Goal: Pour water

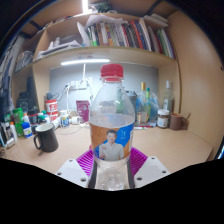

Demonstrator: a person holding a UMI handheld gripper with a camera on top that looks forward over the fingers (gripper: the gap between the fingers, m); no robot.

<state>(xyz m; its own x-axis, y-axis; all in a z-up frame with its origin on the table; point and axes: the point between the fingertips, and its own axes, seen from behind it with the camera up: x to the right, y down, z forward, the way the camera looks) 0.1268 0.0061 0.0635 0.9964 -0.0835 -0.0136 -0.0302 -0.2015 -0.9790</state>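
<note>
the gripper (pixel 112 165) held a clear bottle (pixel 112 125) upright between its two fingers, the purple pads (pixel 87 160) pressed against its lower sides, left and right. the claw was closed to the width of the bottle and gripped it. the bottle had a red cap (pixel 112 72) and an orange and blue label (pixel 111 139) around its middle; it looked partly filled, though the level was hard to read. its base sat down between the fingers, hidden from view, so whether it touched the desk (pixel 60 155) could not be told.

beyond the fingers lay the pale desk. a dark mug (pixel 46 137) stood on it to the left of the bottle, well apart, with its handle turned to the left. further back, along the wall, stood a crowd of small things: a red and white carton (pixel 52 107), a few small bottles (pixel 22 123) at the far left, a pink box (pixel 83 110) just behind the bottle, and jars (pixel 163 117) to the right. they were too small to name more closely.

above them ran a wooden shelf (pixel 90 54) with a row of books (pixel 125 35) standing upright, some leaning, and stacked papers (pixel 60 44) to their left. a strip light (pixel 85 62) glowed under the shelf, and another light (pixel 84 5) shone at the ceiling.
</note>
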